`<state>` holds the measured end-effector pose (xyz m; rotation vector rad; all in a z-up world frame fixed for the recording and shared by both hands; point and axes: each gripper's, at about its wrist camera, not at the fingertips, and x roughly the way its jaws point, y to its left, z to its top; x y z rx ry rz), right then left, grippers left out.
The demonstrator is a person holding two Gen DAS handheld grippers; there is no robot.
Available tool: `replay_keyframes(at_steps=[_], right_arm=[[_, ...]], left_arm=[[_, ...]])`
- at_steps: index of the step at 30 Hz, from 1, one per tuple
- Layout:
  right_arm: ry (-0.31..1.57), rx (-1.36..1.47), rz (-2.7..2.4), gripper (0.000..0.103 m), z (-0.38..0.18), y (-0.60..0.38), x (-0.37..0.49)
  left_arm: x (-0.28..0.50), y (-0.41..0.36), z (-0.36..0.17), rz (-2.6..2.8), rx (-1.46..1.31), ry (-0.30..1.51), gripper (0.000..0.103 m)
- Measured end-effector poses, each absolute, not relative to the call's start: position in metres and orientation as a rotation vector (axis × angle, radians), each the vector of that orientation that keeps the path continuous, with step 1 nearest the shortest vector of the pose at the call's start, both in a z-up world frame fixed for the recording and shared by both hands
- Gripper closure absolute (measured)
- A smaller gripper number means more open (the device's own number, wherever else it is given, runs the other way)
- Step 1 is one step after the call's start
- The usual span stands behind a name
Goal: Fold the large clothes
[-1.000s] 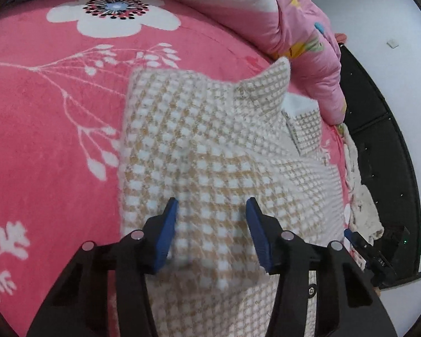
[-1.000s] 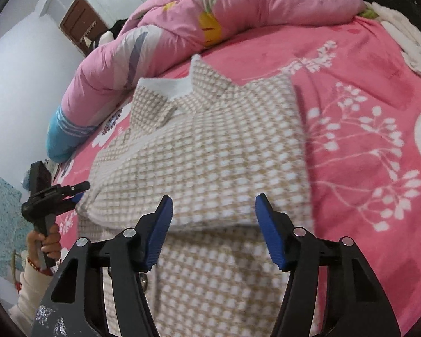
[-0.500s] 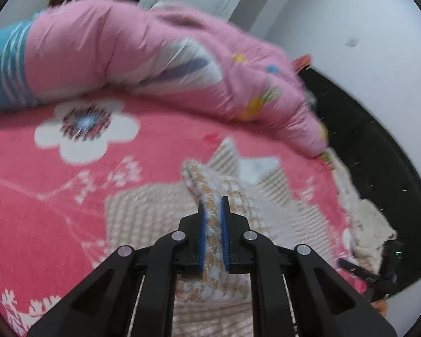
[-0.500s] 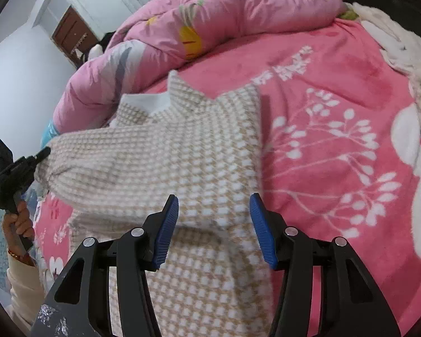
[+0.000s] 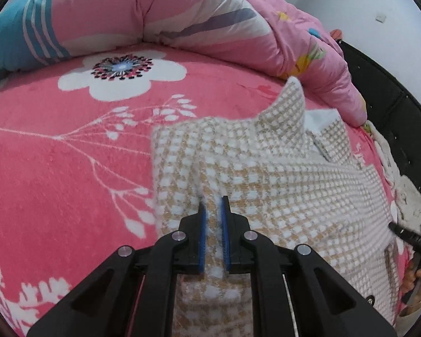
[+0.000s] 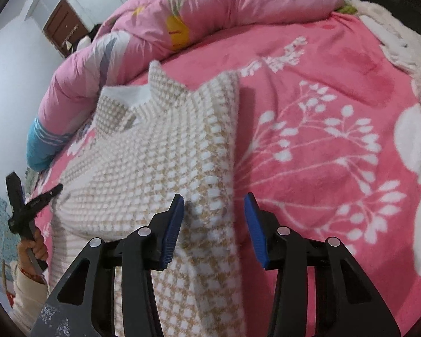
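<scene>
Beige-and-white checked fleece garment (image 5: 280, 185) is lying on the pink floral blanket (image 5: 70, 168), near the quilt.
Left gripper (image 5: 212, 226) is pinching its edge; right gripper (image 6: 214, 224), jaws closing, is straddling cloth ungripped; uneven lifting could skew the fold.

Beige-white checked garment (image 5: 280, 185), pink floral blanket (image 5: 56, 174)

Bare pink blanket (image 5: 56, 174) lies open beside the garment (image 5: 280, 185); the rolled quilt (image 5: 210, 22) blocks the far edge.

Left gripper (image 5: 214, 216) pinched tight on cloth; right gripper (image 6: 214, 219) half-spread, jaws just closing, both angled downward.
</scene>
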<state>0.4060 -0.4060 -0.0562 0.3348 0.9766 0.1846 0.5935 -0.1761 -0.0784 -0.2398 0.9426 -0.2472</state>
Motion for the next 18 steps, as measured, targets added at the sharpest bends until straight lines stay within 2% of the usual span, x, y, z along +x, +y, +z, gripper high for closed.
replay_keyframes(at_steps=[1, 3, 4, 7, 9, 14, 16, 18], right_arm=[[0.981, 0.337, 0.187, 0.061, -0.058, -0.406, 0.408], [0.982, 0.34, 0.193, 0.061, -0.059, -0.407, 0.409], [0.983, 0.337, 0.194, 0.061, -0.057, -0.407, 0.409], [0.954, 0.314, 0.183, 0.063, -0.039, -0.413, 0.408], [0.908, 0.314, 0.191, 0.064, -0.02, -0.418, 0.406], [0.886, 0.25, 0.193, 0.082, -0.003, -0.405, 0.432], [0.914, 0.244, 0.22, 0.086, -0.013, -0.392, 0.451], [0.977, 0.242, 0.227, 0.086, -0.037, -0.378, 0.475]], left_arm=[[0.585, -0.158, -0.08, -0.245, -0.241, 0.937, 0.094], [0.592, -0.174, -0.084, -0.235, -0.215, 0.93, 0.093], [0.575, -0.15, -0.081, -0.232, -0.208, 0.93, 0.091], [0.549, -0.116, -0.066, -0.221, -0.198, 0.919, 0.085], [0.534, -0.107, -0.055, -0.21, -0.181, 0.878, 0.085], [0.513, -0.108, -0.024, -0.227, -0.158, 0.764, 0.085], [0.523, -0.134, -0.027, -0.306, -0.15, 0.787, 0.085], [0.537, -0.167, -0.04, -0.358, -0.111, 0.848, 0.085]])
